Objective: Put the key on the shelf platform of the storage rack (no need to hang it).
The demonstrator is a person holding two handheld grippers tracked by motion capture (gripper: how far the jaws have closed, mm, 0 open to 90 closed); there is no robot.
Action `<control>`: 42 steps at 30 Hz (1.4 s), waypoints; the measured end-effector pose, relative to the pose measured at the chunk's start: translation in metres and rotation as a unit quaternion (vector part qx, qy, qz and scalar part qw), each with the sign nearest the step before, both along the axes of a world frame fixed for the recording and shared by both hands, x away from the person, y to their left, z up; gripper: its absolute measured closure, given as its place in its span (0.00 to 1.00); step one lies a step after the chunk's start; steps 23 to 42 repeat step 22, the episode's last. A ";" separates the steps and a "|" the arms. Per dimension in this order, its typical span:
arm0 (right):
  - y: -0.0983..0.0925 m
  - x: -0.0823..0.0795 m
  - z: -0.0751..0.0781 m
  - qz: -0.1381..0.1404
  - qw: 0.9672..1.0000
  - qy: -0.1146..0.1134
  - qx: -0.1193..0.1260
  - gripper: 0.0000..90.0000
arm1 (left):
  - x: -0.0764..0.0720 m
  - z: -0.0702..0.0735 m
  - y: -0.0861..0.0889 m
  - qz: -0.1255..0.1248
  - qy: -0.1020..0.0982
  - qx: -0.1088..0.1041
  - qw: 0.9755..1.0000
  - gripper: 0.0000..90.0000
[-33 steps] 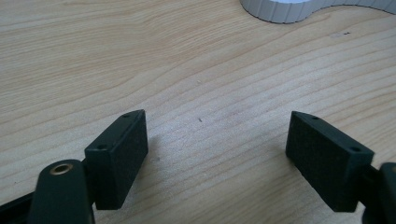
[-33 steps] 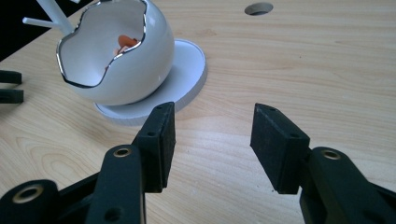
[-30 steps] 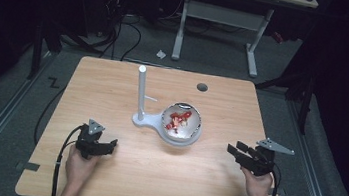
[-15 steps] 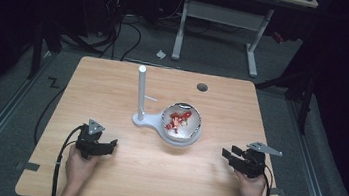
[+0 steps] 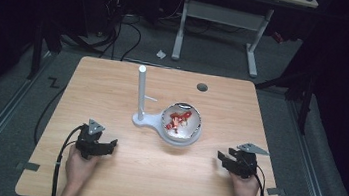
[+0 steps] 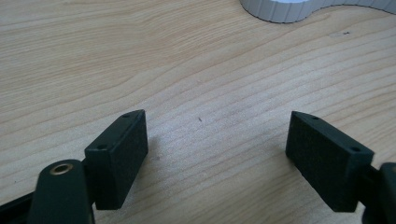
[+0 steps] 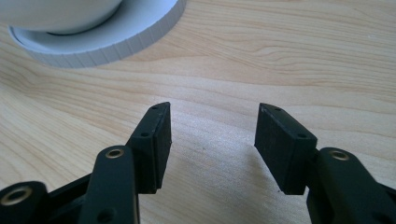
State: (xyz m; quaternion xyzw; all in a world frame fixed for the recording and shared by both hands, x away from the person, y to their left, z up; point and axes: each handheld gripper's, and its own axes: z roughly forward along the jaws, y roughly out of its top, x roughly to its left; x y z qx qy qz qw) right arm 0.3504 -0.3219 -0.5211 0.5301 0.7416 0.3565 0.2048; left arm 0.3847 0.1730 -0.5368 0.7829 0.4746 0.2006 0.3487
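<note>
Both sets of jaws are standing apart, gripping nothing. Left gripper (image 5: 107, 145) (image 6: 217, 154) is resting low at the near left of the table (image 5: 111, 100), its jaws spread wide over bare wood. Right gripper (image 5: 223, 160) (image 7: 212, 140) is sitting at the near right, jaws parted less widely. Between them, farther back, a white stand (image 5: 140, 104) with 1 upright post is sitting mid-table, and a bowl (image 5: 181, 124) holding red pieces is resting on its base. Stand base is showing ahead of each gripper (image 6: 299, 7) (image 7: 107, 42).
</note>
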 end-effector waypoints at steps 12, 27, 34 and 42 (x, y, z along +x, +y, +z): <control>0.009 0.001 -0.009 0.004 0.999 -0.003 -0.047 0.45 | 0.000 0.000 0.000 -0.001 0.000 0.000 1.000 0.24; 0.009 0.002 -0.009 0.004 0.999 -0.003 -0.049 0.44 | -0.001 0.000 0.000 -0.001 0.000 0.000 1.000 0.24; 0.009 0.002 -0.009 0.004 0.999 -0.003 -0.049 0.44 | -0.001 0.000 0.000 -0.001 0.000 0.000 1.000 0.24; 0.009 0.002 -0.009 0.004 0.999 -0.003 -0.049 0.44 | -0.001 0.000 0.000 -0.001 0.000 0.000 1.000 0.24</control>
